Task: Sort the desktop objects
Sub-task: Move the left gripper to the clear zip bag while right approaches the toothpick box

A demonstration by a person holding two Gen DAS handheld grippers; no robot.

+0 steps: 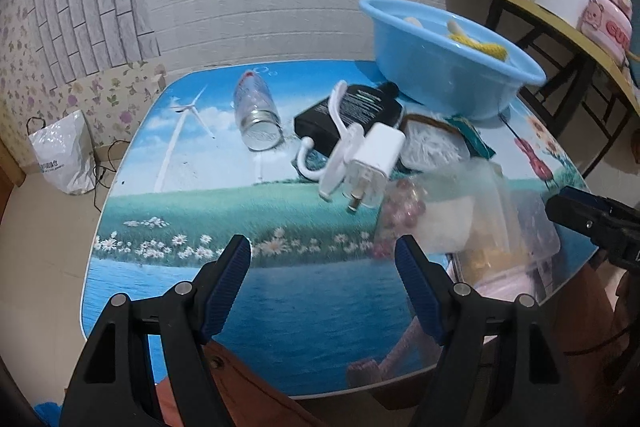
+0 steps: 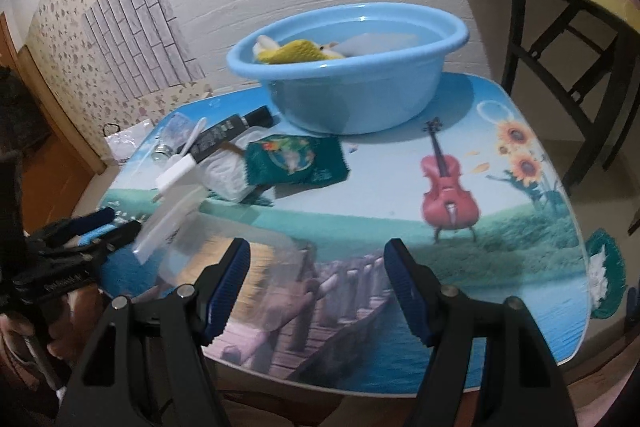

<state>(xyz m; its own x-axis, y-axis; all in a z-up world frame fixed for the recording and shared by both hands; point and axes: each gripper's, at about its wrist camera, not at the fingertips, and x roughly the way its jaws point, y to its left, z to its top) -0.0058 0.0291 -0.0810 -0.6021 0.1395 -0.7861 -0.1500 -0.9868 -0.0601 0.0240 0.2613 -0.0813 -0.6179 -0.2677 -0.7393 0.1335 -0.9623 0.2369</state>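
Left gripper [image 1: 323, 259]: blue-padded jaws stand wide apart, nothing between them, only the printed table top below. Right gripper [image 2: 316, 261]: same, wide apart and empty, poised over the near edge of the table.

Outward from the left fingers: the cluster lies ahead and to the right. Nearest is a clear, thin plastic lidded box [image 1: 500, 219], holding pink beads; it sits at the near right corner, between the two grippers. Beyond it, a white square plug charger [image 1: 374, 157] lies on top of the pile, prongs toward the camera, long axis slanting down-left. A white plastic double hook [image 1: 332, 131] lies just beside it, on a flat black bottle [image 1: 352, 111]. A clear jar with metal lid [image 1: 258, 115] lies on its side, well apart to the left, lid toward the fingers.

Judgement: the charger is the easiest pick for the left gripper, as it sits on top.

Destination, presumably: the light-blue plastic basin [image 2: 348, 95] at the far edge, already holding items. A green foil sachet [image 2: 296, 157] lies before it.

Free room: bare table [image 2: 400, 195] on the right side; near edge close under both grippers.
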